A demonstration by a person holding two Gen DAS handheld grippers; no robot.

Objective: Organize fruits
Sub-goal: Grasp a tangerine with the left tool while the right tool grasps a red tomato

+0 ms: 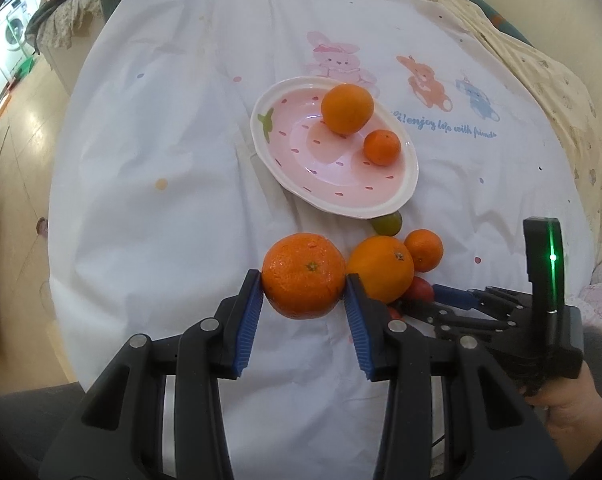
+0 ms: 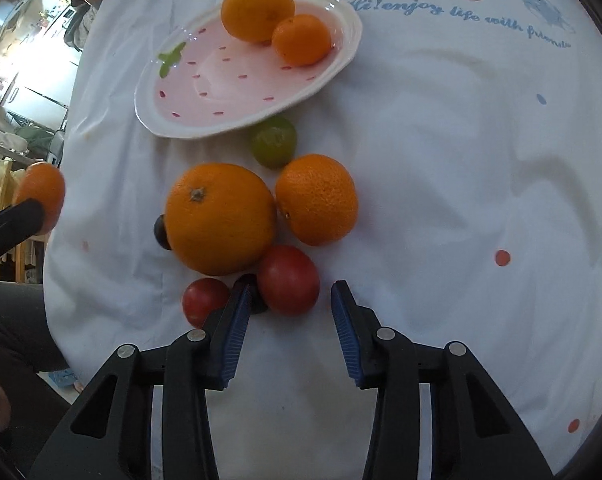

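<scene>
My left gripper (image 1: pixel 304 286) is shut on a large orange (image 1: pixel 304 276), held just above the white cloth. Beyond it, a pink strawberry plate (image 1: pixel 397 200) holds a big orange (image 1: pixel 347 108) and a small one (image 1: pixel 382 147). My right gripper (image 2: pixel 291 287) points down at the fruit pile. A red tomato (image 2: pixel 288 280) sits between its blue pads, with a small gap on the right side. Behind the tomato lie a big orange (image 2: pixel 221 218), a mandarin (image 2: pixel 317 199) and a green fruit (image 2: pixel 274 142) by the plate rim (image 2: pixel 149 120).
A smaller tomato (image 2: pixel 203 300) and two dark grapes (image 2: pixel 162 232) (image 2: pixel 257 300) crowd the right gripper's left finger. The round table's edge (image 1: pixel 61 240) curves close on the left, with floor below. A person's hand (image 1: pixel 569 416) holds the right gripper's handle.
</scene>
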